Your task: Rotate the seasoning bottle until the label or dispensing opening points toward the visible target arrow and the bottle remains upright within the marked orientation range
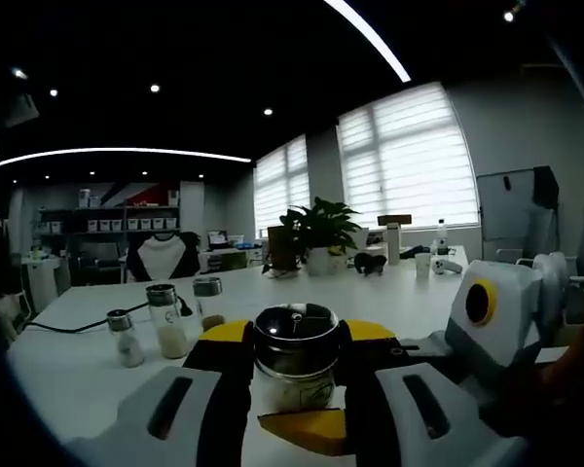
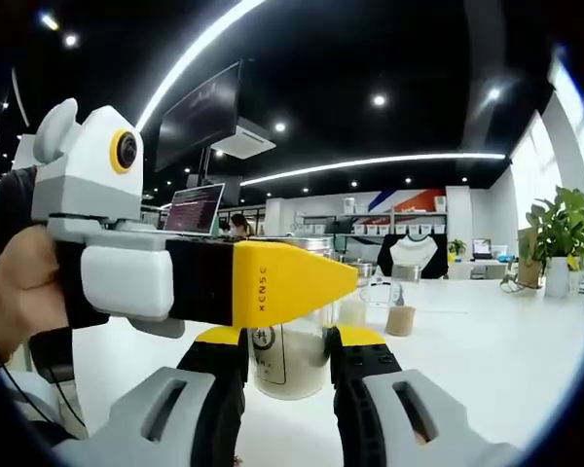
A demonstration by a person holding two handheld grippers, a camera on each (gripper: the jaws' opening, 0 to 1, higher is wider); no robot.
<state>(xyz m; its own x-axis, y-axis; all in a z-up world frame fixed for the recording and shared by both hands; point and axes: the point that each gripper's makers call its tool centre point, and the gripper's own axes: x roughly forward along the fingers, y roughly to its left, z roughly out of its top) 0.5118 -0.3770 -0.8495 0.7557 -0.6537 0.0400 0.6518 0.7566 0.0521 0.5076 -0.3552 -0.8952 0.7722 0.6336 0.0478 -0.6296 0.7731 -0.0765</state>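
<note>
"XCNSC" (sideways) on left tool [image 2: 273,282]

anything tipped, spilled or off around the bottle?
Nothing stands out. The seasoning bottle stands upright between the left gripper jaws; three other shakers are upright on the table, no spill visible.

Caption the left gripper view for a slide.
Left gripper fingers flank a steel-lidded seasoning bottle on a white table.

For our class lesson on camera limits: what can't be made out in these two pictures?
- Target arrow: none can be made out; the grippers cover the table near the bottle.
- Bottle label: right gripper view, print too small, partly behind the left gripper.
- Small shakers: contents unclear.
</note>
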